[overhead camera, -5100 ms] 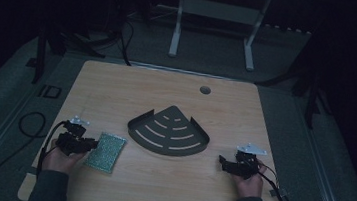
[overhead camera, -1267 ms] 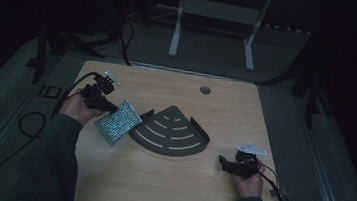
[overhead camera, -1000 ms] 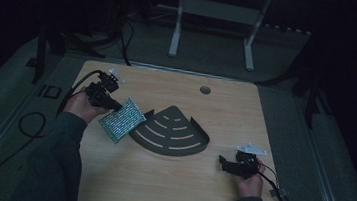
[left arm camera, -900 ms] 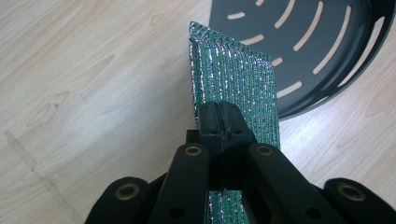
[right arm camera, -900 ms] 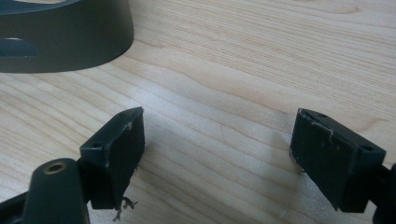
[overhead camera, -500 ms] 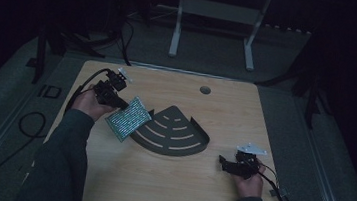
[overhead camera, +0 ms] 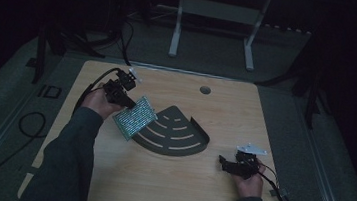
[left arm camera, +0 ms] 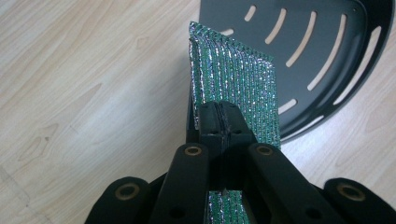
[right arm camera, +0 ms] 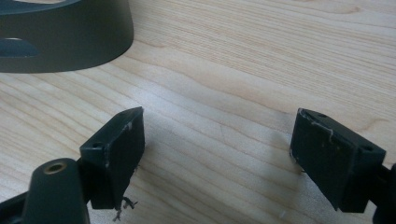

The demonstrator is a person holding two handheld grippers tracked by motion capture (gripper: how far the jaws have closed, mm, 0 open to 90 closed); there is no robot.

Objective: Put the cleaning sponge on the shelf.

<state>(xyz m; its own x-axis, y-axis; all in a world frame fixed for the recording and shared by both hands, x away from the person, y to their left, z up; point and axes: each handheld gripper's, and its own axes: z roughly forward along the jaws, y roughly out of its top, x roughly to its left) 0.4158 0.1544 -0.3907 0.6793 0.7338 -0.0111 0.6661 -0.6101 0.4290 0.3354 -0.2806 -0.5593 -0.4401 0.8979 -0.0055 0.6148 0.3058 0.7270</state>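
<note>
We're holding the green scrubbing pad pinched tight in the left gripper, hanging just off the black slotted rack's left edge, long axis pointing toward it; right gripper is idling wide open.

High view: above the person's side, looking forward and down on the worktop.
Gripper views: close, along their fingers.
Shared: slotted tray.
</note>
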